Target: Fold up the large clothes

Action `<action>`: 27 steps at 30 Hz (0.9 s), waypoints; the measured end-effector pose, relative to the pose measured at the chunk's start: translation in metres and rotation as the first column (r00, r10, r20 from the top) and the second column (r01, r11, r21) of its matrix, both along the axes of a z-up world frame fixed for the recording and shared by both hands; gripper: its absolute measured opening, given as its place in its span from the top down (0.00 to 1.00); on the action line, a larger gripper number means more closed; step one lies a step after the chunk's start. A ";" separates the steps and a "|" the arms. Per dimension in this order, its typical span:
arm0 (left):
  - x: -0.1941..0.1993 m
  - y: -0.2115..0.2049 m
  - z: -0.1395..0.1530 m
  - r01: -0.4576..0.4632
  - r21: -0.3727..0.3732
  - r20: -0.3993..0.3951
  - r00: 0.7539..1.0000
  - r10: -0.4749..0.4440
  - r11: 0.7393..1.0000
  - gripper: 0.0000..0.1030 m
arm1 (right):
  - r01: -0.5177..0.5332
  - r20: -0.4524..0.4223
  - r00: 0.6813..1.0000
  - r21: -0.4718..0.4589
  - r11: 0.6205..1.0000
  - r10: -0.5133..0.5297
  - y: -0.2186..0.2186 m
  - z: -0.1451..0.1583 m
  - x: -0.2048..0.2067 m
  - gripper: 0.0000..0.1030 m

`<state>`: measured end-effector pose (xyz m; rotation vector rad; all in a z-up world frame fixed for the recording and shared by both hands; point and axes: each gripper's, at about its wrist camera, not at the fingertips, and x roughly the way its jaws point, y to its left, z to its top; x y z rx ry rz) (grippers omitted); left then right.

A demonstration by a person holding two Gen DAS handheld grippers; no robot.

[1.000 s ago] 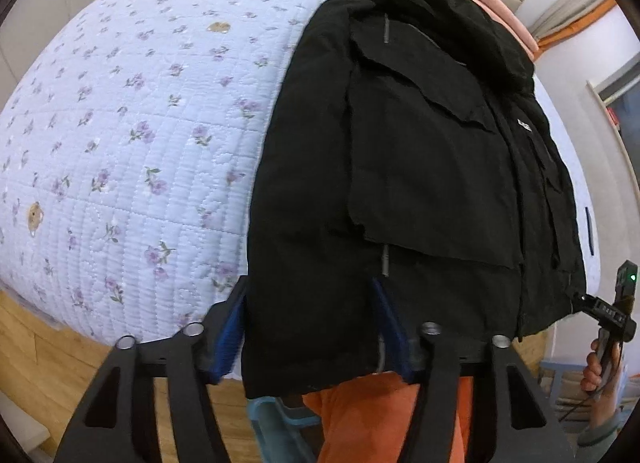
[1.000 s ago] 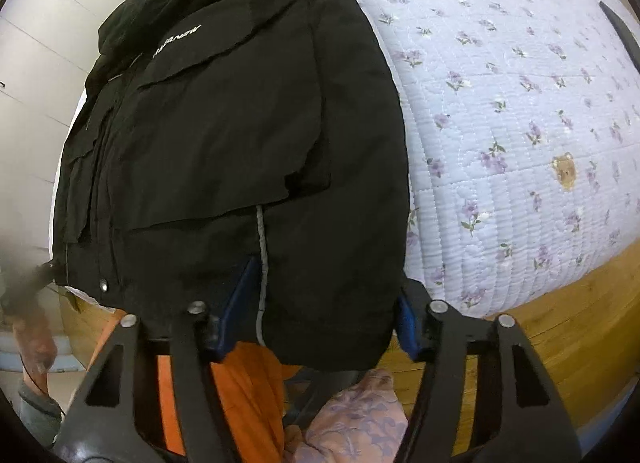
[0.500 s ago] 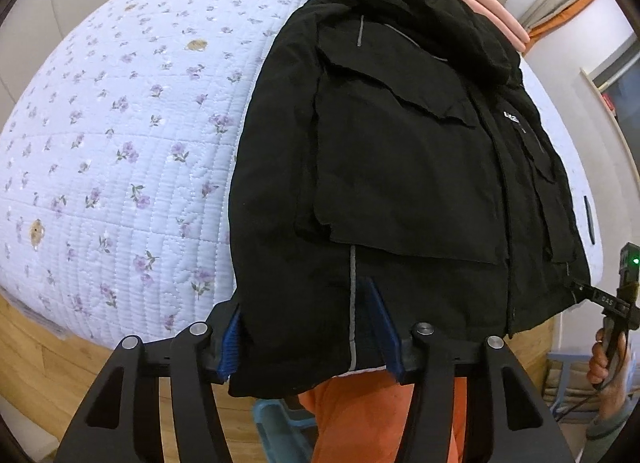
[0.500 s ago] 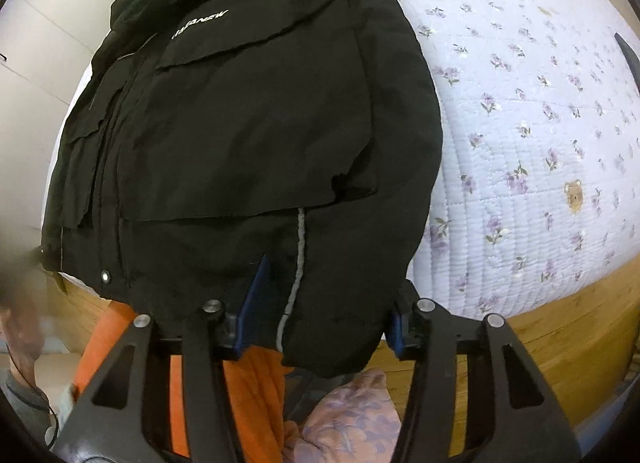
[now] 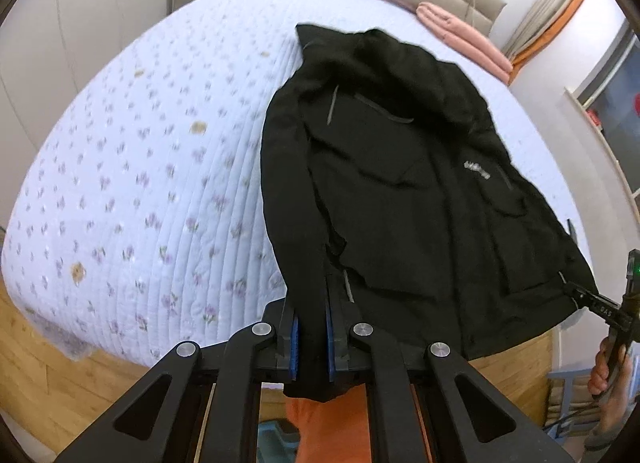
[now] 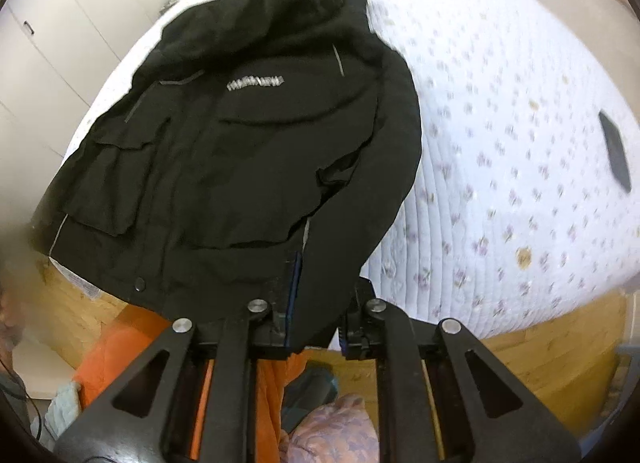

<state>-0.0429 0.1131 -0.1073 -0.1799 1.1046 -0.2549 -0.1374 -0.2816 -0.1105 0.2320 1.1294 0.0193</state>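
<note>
A large black jacket (image 5: 400, 167) lies front up on the bed, its hood towards the headboard and its hem at the bed's foot. My left gripper (image 5: 312, 339) is shut on the hem of the jacket's left side, the cloth pinched between its blue pads. My right gripper (image 6: 316, 303) is shut on the hem of the jacket (image 6: 248, 135) at its right side. That gripper also shows in the left wrist view (image 5: 588, 299) at the far right, holding the hem corner. White lettering (image 6: 256, 83) marks the chest.
The bed has a pale blue quilt (image 5: 140, 167) with small flowers and a wooden frame (image 5: 48, 375). A folded pink blanket (image 5: 464, 39) lies near the headboard. A dark flat device (image 6: 614, 151) lies on the quilt to the right. Orange cloth (image 6: 120, 359) and a basket lie below.
Both grippers have shut on the jacket's hem and lifted it up and back. The jacket's lower part has risen off the bed's foot and the view has pulled away.
</note>
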 end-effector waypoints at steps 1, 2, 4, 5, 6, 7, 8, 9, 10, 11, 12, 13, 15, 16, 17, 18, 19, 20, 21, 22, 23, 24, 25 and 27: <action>0.000 -0.002 0.003 0.005 0.001 0.003 1.000 -0.005 1.000 0.91 | 0.001 0.018 1.000 -0.008 1.000 0.000 0.001 0.007 -0.001 0.87; 0.001 -0.003 0.005 0.007 0.006 0.004 1.000 -0.007 1.000 0.91 | -0.001 0.030 1.000 -0.012 1.000 0.001 0.004 0.011 0.000 0.88; 0.002 -0.011 0.006 0.013 0.018 -0.003 1.000 -0.013 1.000 0.90 | -0.005 0.043 0.999 -0.024 1.000 0.006 0.005 0.019 -0.002 0.88; 0.004 -0.014 0.003 0.017 0.027 -0.014 1.000 -0.017 0.999 0.90 | -0.005 0.045 0.999 -0.029 1.000 0.006 0.004 0.021 -0.004 0.88; 0.006 -0.016 -0.002 0.022 0.032 -0.026 0.999 -0.022 0.999 0.88 | -0.005 0.044 0.999 -0.033 0.999 0.006 0.004 0.022 -0.004 0.88; 0.008 -0.020 -0.008 0.025 0.040 -0.037 0.999 -0.023 0.999 0.85 | -0.006 0.042 0.999 -0.034 0.999 0.008 0.002 0.023 -0.005 0.88; 0.009 -0.019 -0.014 0.025 0.047 -0.052 0.998 -0.023 0.999 0.81 | -0.009 0.036 0.999 -0.039 0.999 0.011 0.004 0.021 -0.004 0.88; 0.012 -0.016 -0.024 0.023 0.039 -0.081 0.997 -0.020 0.999 0.71 | -0.010 0.030 0.999 -0.044 0.999 0.011 0.003 0.019 -0.003 0.88; 0.014 -0.014 -0.031 0.019 0.027 -0.100 0.995 -0.016 0.999 0.58 | -0.008 0.023 1.000 -0.046 0.999 0.009 0.005 0.017 -0.001 0.88; 0.015 -0.010 -0.039 0.006 0.013 -0.120 0.993 -0.004 1.000 0.54 | -0.005 0.010 1.000 -0.045 0.999 0.005 0.007 0.013 0.002 0.88; 0.018 -0.004 -0.049 -0.011 -0.003 -0.147 0.989 0.011 1.000 0.52 | 0.003 -0.008 1.000 -0.041 0.999 -0.003 0.007 0.006 0.004 0.88; 0.020 -0.001 -0.055 -0.022 -0.017 -0.168 0.986 0.019 1.000 0.52 | 0.010 -0.024 1.000 -0.037 0.999 -0.011 0.010 0.000 0.011 0.88; 0.021 0.007 -0.068 -0.045 -0.067 -0.200 0.979 0.031 0.997 0.52 | 0.016 -0.043 0.999 -0.027 0.999 -0.018 0.010 -0.005 0.012 0.88; 0.018 0.008 -0.071 -0.053 -0.080 -0.203 0.979 0.036 0.995 0.52 | 0.020 -0.052 0.998 -0.030 0.999 -0.022 0.010 -0.008 0.013 0.87; 0.017 0.010 -0.073 -0.061 -0.090 -0.206 0.978 0.041 0.994 0.52 | 0.024 -0.060 0.998 -0.034 0.999 -0.026 0.010 -0.007 0.012 0.87; 0.016 0.013 -0.075 -0.068 -0.097 -0.210 0.977 0.046 0.993 0.52 | 0.025 -0.065 0.997 -0.034 0.999 -0.028 0.011 -0.009 0.013 0.87; 0.015 0.015 -0.077 -0.072 -0.106 -0.217 0.975 0.048 0.992 0.53 | 0.027 -0.073 0.997 -0.028 0.999 -0.029 0.012 -0.010 0.014 0.85; 0.014 0.016 -0.078 -0.074 -0.113 -0.216 0.975 0.048 0.991 0.53 | 0.029 -0.079 0.996 -0.024 0.999 -0.031 0.013 -0.012 0.014 0.83; 0.012 0.017 -0.077 -0.073 -0.110 -0.212 0.976 0.048 0.991 0.53 | 0.030 -0.084 0.996 -0.020 0.999 -0.032 0.013 -0.013 0.014 0.82; 0.010 0.018 -0.077 -0.070 -0.098 -0.209 0.977 0.049 0.993 0.61 | 0.031 -0.090 0.995 -0.016 0.999 -0.032 0.014 -0.015 0.015 0.81; 0.009 0.016 -0.076 -0.068 -0.068 -0.204 0.978 0.053 0.995 0.70 | 0.029 -0.098 0.995 -0.015 0.999 -0.031 0.015 -0.017 0.015 0.79; 0.008 0.013 -0.075 -0.058 -0.027 -0.198 0.979 0.052 0.998 0.85 | 0.028 -0.103 0.994 -0.017 0.999 -0.029 0.016 -0.018 0.014 0.79; 0.007 0.012 -0.074 -0.051 -0.014 -0.192 0.980 0.048 0.999 0.88 | 0.023 -0.108 0.994 -0.017 1.000 -0.025 0.018 -0.019 0.015 0.77; 0.005 0.011 -0.068 -0.051 -0.019 -0.168 0.985 0.047 0.999 0.90 | 0.017 -0.117 0.993 -0.018 1.000 -0.019 0.020 -0.023 0.014 0.76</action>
